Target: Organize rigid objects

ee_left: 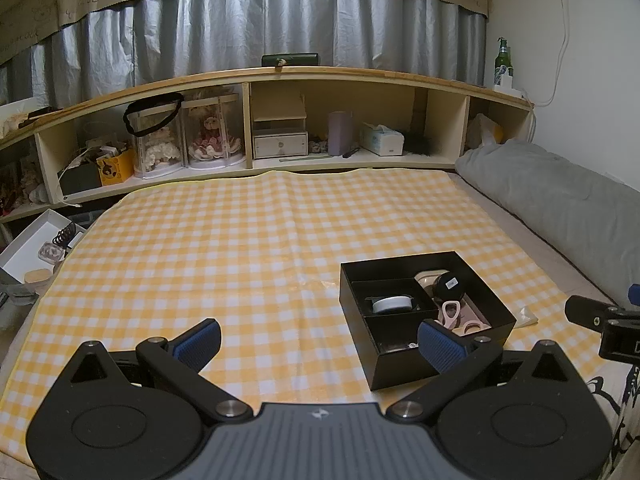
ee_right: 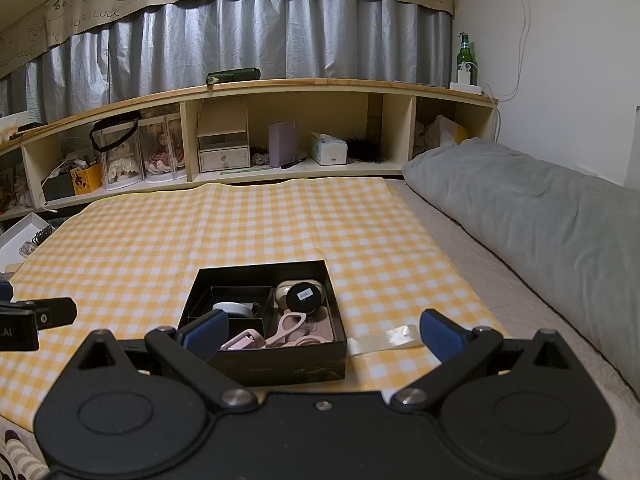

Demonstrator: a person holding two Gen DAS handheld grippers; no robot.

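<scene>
A black divided box (ee_left: 404,364) (ee_right: 280,364) sits on the yellow checked cloth (ee_left: 240,248) (ee_right: 160,240). It holds a white round case (ee_left: 390,304) (ee_right: 236,309), a black round jar (ee_left: 448,285) (ee_right: 305,296) and pink items (ee_left: 452,312) (ee_right: 288,330). My left gripper (ee_left: 320,344) is open and empty, just left of the box. My right gripper (ee_right: 322,336) is open and empty, hovering over the box's near edge. The right gripper also shows in the left wrist view (ee_left: 600,324).
A wooden shelf (ee_left: 280,76) (ee_right: 280,86) with boxes and dolls runs along the back. A grey pillow (ee_left: 560,200) (ee_right: 540,216) lies at the right. A white tray (ee_left: 36,240) with small items lies off the cloth's left edge. A clear wrapper (ee_right: 384,340) lies right of the box.
</scene>
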